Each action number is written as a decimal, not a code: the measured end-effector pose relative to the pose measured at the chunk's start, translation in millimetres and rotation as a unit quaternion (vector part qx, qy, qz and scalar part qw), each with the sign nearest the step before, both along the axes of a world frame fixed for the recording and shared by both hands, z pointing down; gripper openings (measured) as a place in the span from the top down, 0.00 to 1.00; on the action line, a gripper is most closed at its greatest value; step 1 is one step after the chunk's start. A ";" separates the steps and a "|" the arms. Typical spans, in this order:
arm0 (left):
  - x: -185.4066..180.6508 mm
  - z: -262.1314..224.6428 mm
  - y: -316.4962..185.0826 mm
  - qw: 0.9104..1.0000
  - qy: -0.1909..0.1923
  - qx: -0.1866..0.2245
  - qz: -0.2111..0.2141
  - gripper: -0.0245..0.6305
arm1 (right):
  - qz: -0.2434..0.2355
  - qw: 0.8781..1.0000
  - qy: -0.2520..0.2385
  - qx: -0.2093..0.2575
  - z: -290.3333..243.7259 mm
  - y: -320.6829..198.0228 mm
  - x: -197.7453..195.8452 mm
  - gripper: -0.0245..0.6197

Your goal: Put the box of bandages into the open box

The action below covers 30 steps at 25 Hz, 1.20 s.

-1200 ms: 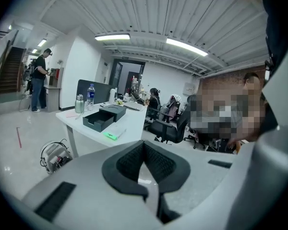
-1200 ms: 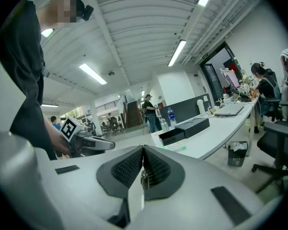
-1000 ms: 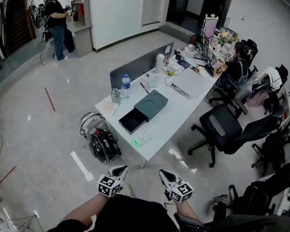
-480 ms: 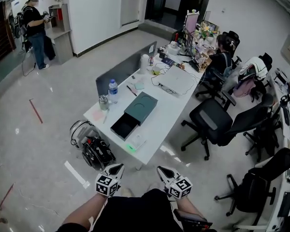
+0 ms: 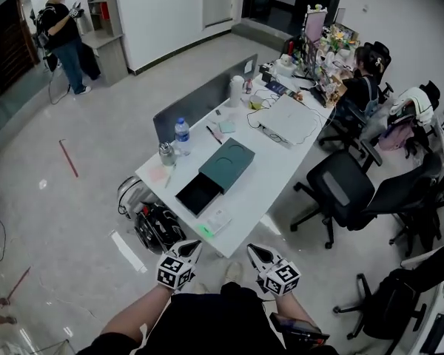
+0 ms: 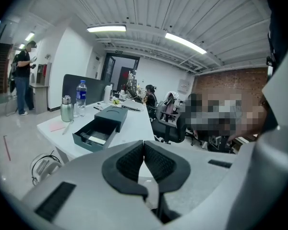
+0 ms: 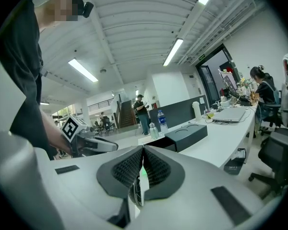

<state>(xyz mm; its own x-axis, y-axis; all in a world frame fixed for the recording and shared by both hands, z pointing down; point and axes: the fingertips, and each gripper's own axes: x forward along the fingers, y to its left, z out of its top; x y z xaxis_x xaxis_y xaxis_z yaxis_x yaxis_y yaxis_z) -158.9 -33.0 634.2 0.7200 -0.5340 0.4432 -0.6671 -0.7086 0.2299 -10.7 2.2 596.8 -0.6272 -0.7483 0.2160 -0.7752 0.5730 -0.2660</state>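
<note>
A dark green box [image 5: 227,163] lies on the white table [image 5: 266,176], its drawer [image 5: 198,194] pulled out toward the near corner. In the left gripper view the same open box [image 6: 102,127] has something pale lying in its tray. A small pale box with a green spot [image 5: 215,221], probably the bandages, sits close to the table's near corner. My left gripper [image 5: 194,247] and right gripper [image 5: 251,249] hang side by side below that corner, off the table, both shut and empty. The jaws meet in the left gripper view [image 6: 144,150] and in the right gripper view [image 7: 142,158].
A water bottle [image 5: 181,134] and a metal flask [image 5: 166,153] stand at the table's left edge. A grey divider [image 5: 200,102], a laptop [image 5: 288,117] and cables lie farther back. A helmet and bag [image 5: 157,224] sit on the floor; office chairs [image 5: 340,191] stand to the right.
The head view has swung and the table's near corner now lies a little closer to both grippers. Both stay shut and low in front of the body.
</note>
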 end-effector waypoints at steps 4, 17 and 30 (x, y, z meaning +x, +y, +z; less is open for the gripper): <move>10.1 11.6 -18.9 1.000 -0.025 -0.010 -0.009 0.95 | -0.023 1.000 -0.009 -0.001 2.6 -30.6 8.5 0.92; 51.7 52.5 -77.2 0.990 -0.127 -0.057 0.007 0.95 | -0.066 0.997 -0.026 -0.022 26.2 -110.0 42.7 0.92; 66.1 86.6 -107.1 0.967 -0.236 -0.098 0.020 0.66 | -0.104 0.993 -0.044 -0.034 39.6 -138.7 62.2 0.92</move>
